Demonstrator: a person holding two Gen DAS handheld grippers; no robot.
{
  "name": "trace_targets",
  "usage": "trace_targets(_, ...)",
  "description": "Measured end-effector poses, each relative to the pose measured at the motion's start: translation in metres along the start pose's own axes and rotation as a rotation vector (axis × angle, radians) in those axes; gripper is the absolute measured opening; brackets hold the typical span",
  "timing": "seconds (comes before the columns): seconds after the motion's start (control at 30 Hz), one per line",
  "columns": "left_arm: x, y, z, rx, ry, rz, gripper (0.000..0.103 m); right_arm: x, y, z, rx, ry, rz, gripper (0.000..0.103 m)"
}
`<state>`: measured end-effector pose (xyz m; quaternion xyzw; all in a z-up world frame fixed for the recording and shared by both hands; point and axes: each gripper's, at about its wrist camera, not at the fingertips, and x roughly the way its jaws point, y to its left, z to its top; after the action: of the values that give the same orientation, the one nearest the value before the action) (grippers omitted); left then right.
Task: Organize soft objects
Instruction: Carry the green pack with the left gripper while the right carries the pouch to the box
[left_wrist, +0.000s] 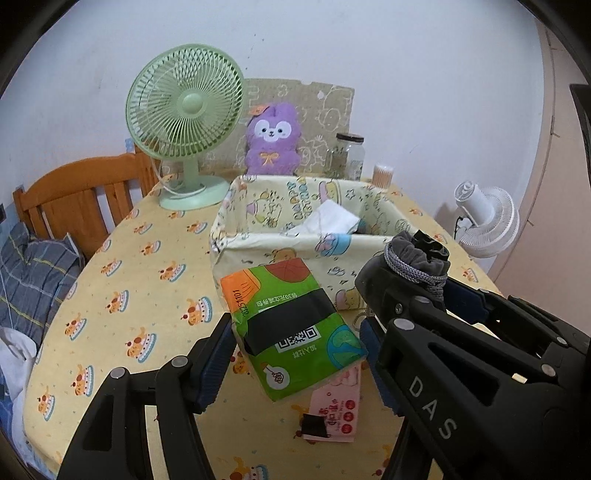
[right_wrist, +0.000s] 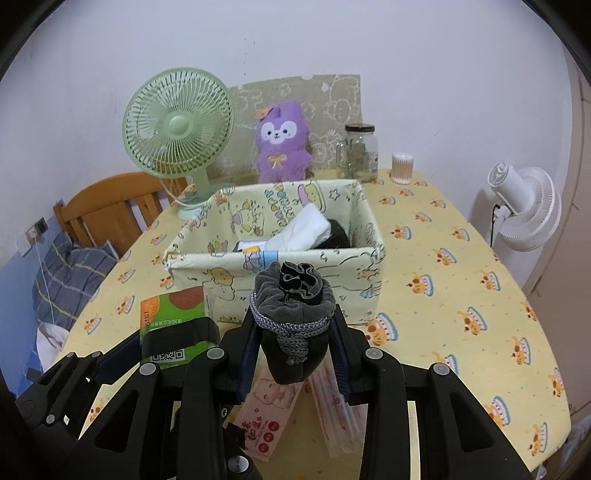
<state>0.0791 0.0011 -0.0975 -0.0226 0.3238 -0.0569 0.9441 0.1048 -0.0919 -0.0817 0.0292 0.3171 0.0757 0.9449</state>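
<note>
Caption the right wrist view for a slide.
Right gripper holds a grey pouch before the fabric bin; left gripper holds a green tissue pack.

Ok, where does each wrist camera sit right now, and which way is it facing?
Left wrist: behind the left gripper, facing the cartoon-print fabric storage box; its jaws hold a green tissue pack; the right gripper crosses at right.
Right wrist: behind the right gripper, facing the same box; its jaws hold a grey drawstring pouch; the left gripper sits lower left.
Shared: box, pack, pouch, green desk fan, purple plush toy.
</note>
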Motion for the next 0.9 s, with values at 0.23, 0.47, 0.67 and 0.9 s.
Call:
trace_targets(0.23, -0.017, -0.008, 0.008, 0.01, -0.032, -0.007, 0.07, -0.021, -0.003, 0.008, 0.001, -0.035, -0.012, 0.038)
trace_targets(0.47, -0.033, -0.016, 0.016, 0.032, -0.068, -0.009, 0.07, -0.04, -0.005, 0.015, -0.002, -0.064, -0.022, 0.038)
trace_targets(0.67, -0.05, -0.021, 0.024, 0.039, -0.108, -0.011, 0.07, -0.056, -0.006, 0.023, -0.012, -0.093, -0.028, 0.038)
trace_targets(0.9, -0.062, -0.024, 0.034, 0.05, -0.147, 0.001, 0.07, -0.072, -0.005, 0.033, -0.026, -0.122, -0.035, 0.038)
